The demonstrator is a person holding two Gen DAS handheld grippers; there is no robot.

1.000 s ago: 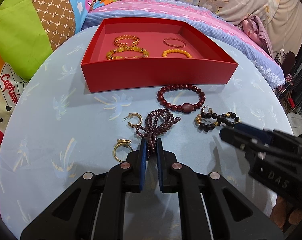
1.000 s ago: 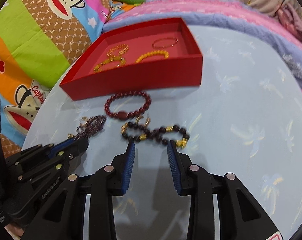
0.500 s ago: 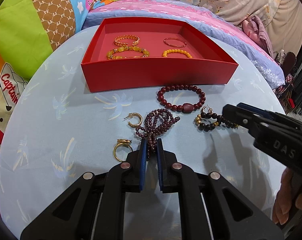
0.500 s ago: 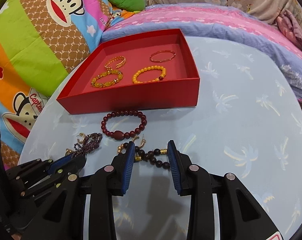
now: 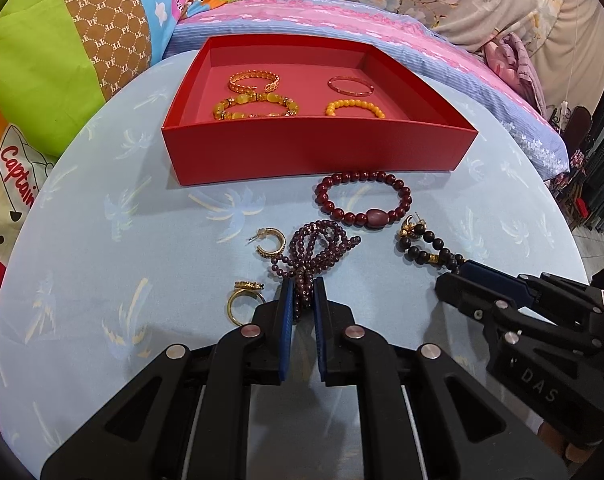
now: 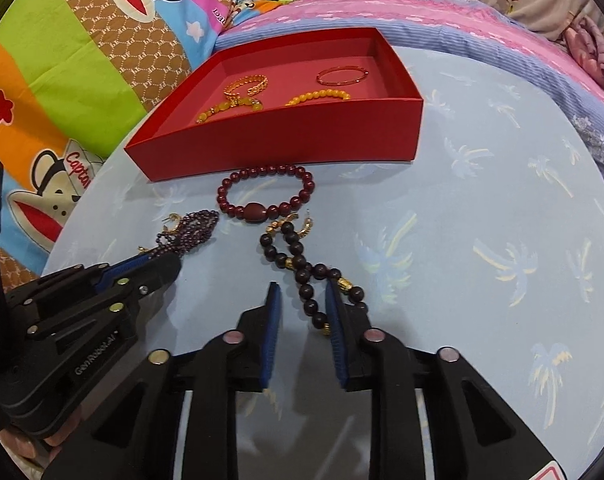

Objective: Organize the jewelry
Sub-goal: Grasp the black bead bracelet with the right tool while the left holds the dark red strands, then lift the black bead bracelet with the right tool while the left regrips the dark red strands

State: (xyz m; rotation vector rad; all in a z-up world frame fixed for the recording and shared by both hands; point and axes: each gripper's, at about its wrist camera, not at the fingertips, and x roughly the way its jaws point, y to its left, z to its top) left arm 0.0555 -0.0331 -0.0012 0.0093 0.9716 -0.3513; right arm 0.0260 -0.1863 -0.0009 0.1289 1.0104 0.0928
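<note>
Left gripper (image 5: 300, 296) clamped on purple bead strand (image 5: 315, 248), right gripper (image 6: 302, 304) spread around black bead bracelet (image 6: 302, 268) (not pinching), red tray (image 5: 313, 152) far behind

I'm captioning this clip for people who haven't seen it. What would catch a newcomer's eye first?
The red box at the back of the blue cloth, with four gold and yellow bracelets inside. In front, the left gripper pinches a purple bead strand, while the right gripper straddles a dark bead bracelet, open.
</note>
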